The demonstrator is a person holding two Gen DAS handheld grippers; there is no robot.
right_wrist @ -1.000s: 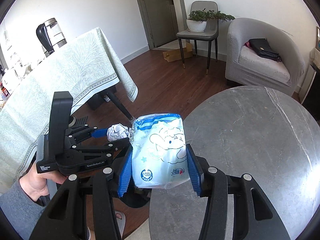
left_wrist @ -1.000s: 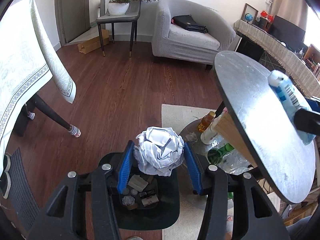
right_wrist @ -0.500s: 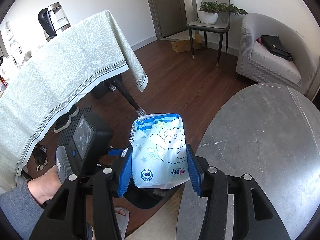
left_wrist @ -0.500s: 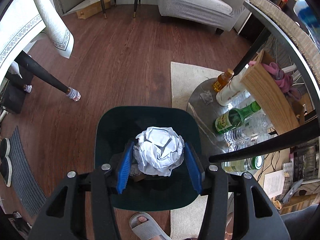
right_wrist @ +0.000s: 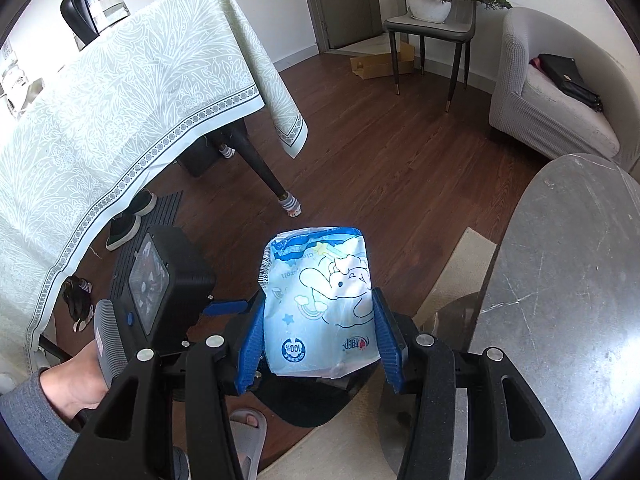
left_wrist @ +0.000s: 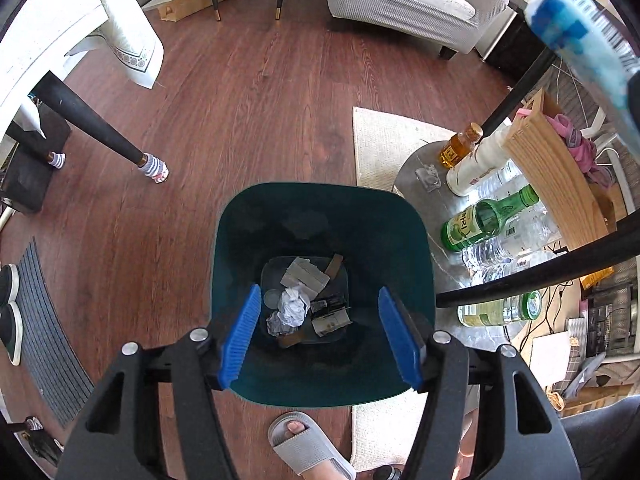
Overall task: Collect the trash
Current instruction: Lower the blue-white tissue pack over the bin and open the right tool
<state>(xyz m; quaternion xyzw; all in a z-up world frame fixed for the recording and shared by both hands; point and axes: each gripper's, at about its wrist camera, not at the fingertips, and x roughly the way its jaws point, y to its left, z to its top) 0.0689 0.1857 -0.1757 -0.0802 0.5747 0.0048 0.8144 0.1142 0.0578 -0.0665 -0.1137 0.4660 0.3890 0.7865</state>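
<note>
My left gripper (left_wrist: 320,336) is open and empty, right above the dark green trash bin (left_wrist: 320,212) on the floor. A crumpled white paper ball (left_wrist: 294,306) lies at the bin's bottom among other scraps. My right gripper (right_wrist: 320,322) is shut on a light blue tissue pack (right_wrist: 320,300) with a cartoon print, held above the floor beside the round grey table (right_wrist: 560,280). The pack also shows blurred at the top right of the left wrist view (left_wrist: 580,36). The left gripper's body (right_wrist: 160,284) and the bin's rim (right_wrist: 308,408) show below the pack.
Bottles (left_wrist: 488,220) and a wooden box (left_wrist: 556,184) stand on a low shelf right of the bin. A table leg (left_wrist: 92,128) and tablecloth (right_wrist: 120,100) are to the left. A slippered foot (left_wrist: 304,440) is by the bin. An armchair (right_wrist: 552,92) stands farther off.
My left gripper opened and the crumpled paper ball dropped into the bin. My right gripper moved the tissue pack left off the round table toward the bin.
</note>
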